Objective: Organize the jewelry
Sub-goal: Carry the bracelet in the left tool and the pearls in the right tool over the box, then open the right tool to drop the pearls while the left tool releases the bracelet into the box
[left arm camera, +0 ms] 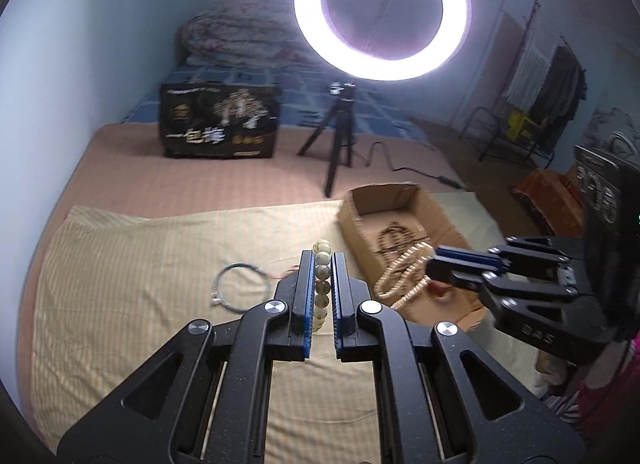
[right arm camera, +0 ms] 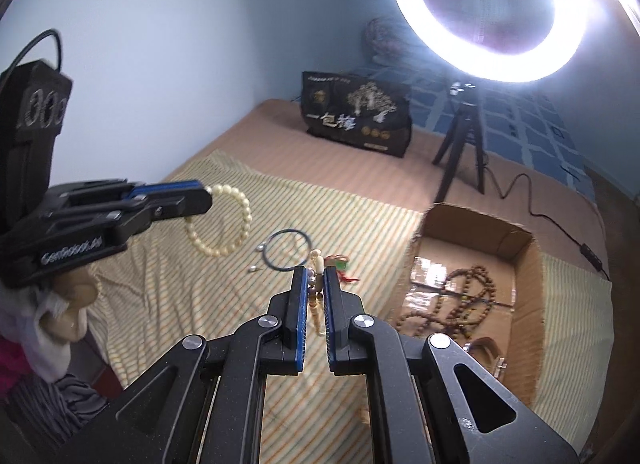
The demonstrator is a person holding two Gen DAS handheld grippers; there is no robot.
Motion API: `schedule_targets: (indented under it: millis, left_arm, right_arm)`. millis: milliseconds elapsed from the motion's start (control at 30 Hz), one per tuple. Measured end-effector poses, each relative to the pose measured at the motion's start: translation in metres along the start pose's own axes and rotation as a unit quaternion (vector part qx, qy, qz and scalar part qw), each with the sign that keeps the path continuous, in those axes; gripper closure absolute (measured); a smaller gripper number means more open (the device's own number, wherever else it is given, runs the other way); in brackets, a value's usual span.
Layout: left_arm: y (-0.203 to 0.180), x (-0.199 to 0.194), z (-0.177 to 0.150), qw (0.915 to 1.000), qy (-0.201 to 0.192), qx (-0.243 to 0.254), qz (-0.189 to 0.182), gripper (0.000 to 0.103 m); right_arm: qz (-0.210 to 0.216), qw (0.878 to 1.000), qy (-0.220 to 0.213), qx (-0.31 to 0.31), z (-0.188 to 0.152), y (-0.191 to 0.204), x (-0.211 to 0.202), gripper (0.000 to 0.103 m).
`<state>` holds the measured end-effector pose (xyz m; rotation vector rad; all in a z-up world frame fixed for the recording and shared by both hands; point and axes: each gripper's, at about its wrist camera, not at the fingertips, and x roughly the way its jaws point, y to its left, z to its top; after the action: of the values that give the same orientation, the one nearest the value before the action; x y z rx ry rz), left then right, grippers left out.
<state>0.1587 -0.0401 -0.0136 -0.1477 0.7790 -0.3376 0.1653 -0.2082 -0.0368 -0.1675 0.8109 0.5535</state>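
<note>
1. I see the cardboard box [right arm camera: 524,240] on the striped cloth [left arm camera: 140,264], dark beads [right arm camera: 460,304] inside
2. My left gripper [left arm camera: 323,264] is clamped on the cream bracelet [right arm camera: 236,223], lifted clear
3. My right gripper [right arm camera: 315,280] pinches the tan bead string [left arm camera: 404,276] beside the box
4. Thin dark hoop [right arm camera: 289,250] lies on the cloth

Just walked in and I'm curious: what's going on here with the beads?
A person is sorting jewelry on a bed. The left hand-held gripper is shut on a cream bead bracelet; the right hand-held gripper is shut on a tan bead strand. A cardboard box already holds brown beads. A dark cord loop lies on the striped cloth.
</note>
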Motion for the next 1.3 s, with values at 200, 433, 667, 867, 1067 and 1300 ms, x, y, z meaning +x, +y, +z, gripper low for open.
schedule_targets:
  millis: [200,433,667,867,1067,1300]
  left_arm:
    - [-0.038,0.008,0.001,0.9993,-0.002,0.016,-0.032,0.098]
    - [-0.073,0.023,-0.001,0.9976,0.005,0.028,-0.063,0.097]
    - [-0.1,0.043,-0.008,0.9956,0.025,0.045,-0.079,0.098]
    - [-0.114,0.062,-0.013,0.994,0.043,0.057,-0.083,0.098]
    - [-0.12,0.082,-0.019,0.9928,0.064,0.059,-0.081,0.098]
    - [-0.129,0.107,-0.029,0.9905,0.091,0.067,-0.079,0.098]
  right_arm:
    - [-0.021,0.999,-0.011,0.025,-0.002,-0.032,-0.012,0.097]
    - [-0.044,0.997,-0.018,0.055,-0.006,-0.07,-0.023,0.097]
    - [-0.065,0.995,-0.013,0.077,-0.008,-0.101,-0.022,0.097]
    - [-0.079,0.992,-0.006,0.096,-0.011,-0.125,-0.016,0.097]
    - [-0.09,0.989,0.011,0.113,-0.016,-0.144,-0.004,0.097]
    - [-0.102,0.986,0.031,0.125,-0.02,-0.16,0.013,0.097]
